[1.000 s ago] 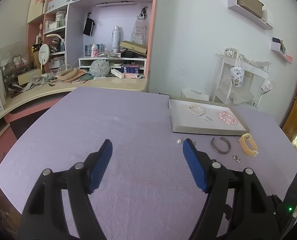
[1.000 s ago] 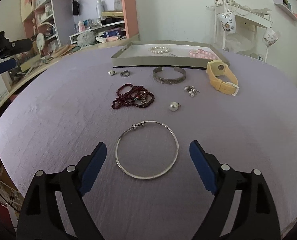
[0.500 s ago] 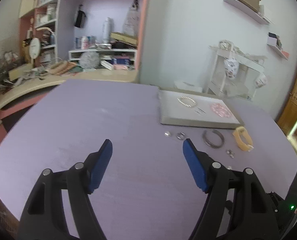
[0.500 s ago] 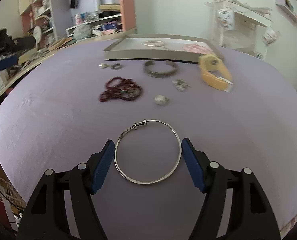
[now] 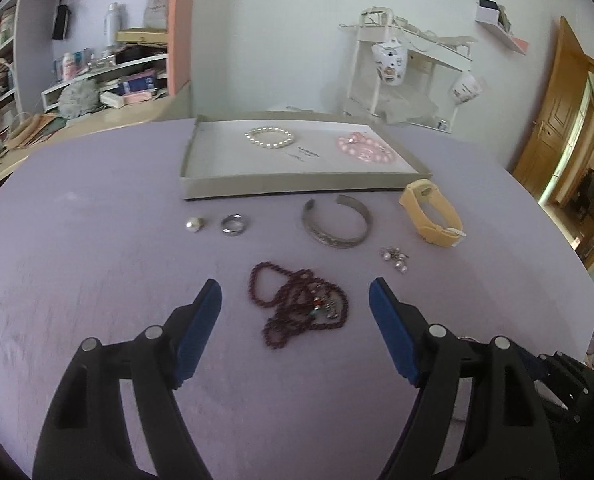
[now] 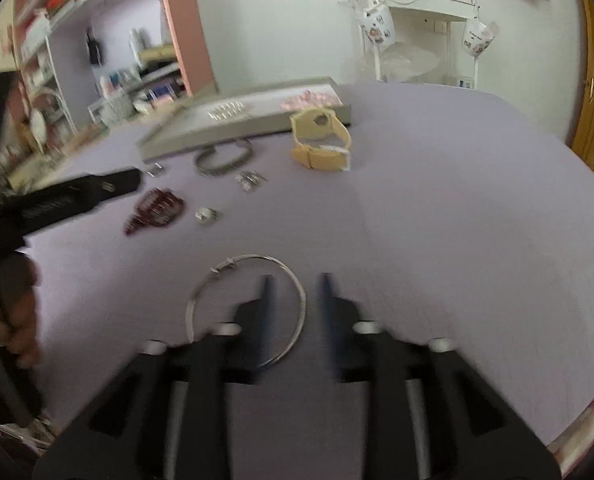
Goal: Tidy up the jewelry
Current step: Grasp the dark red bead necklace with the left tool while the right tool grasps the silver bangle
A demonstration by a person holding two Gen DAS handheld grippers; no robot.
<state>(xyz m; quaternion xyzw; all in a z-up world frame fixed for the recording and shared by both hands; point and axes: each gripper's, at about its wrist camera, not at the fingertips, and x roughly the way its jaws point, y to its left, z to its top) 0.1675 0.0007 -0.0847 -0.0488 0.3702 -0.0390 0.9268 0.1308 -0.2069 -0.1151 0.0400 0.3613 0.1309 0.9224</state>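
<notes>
Left wrist view: left gripper (image 5: 295,298) is hovering over the purple table (image 5: 97,280), jaws spread wide and opening a bit further, pads touching nothing. The dark red bead necklace (image 5: 299,304) is lying in a heap on the table, framed between the two blue pads. Beyond it, a pearl stud (image 5: 194,224) and a silver ring (image 5: 234,225) are sitting side by side, with a silver cuff bracelet (image 5: 335,225) to their right and a small earring cluster (image 5: 395,258) nearer the camera. A beige watch (image 5: 431,217) is resting just beside the tray's front right corner. The shallow grey tray (image 5: 201,148) is holding a pearl bracelet (image 5: 269,137) and a pink bead bracelet (image 5: 367,148), well apart from each other.

Right wrist view, motion-blurred: right gripper (image 6: 295,294) is closing, jaws narrowed but a gap is showing between them. The thin silver bangle (image 6: 247,308) is lying flat on the table; its right-hand rim is passing between the pads, left pad sitting inside the loop. No squeeze on the wire yet as far as the blur allows. The left gripper's black finger is reaching in from the left edge, just over the red necklace. A hand (image 6: 17,320) is showing at the left edge, blurred. Tray, cuff, watch and earrings are lying further back.
</notes>
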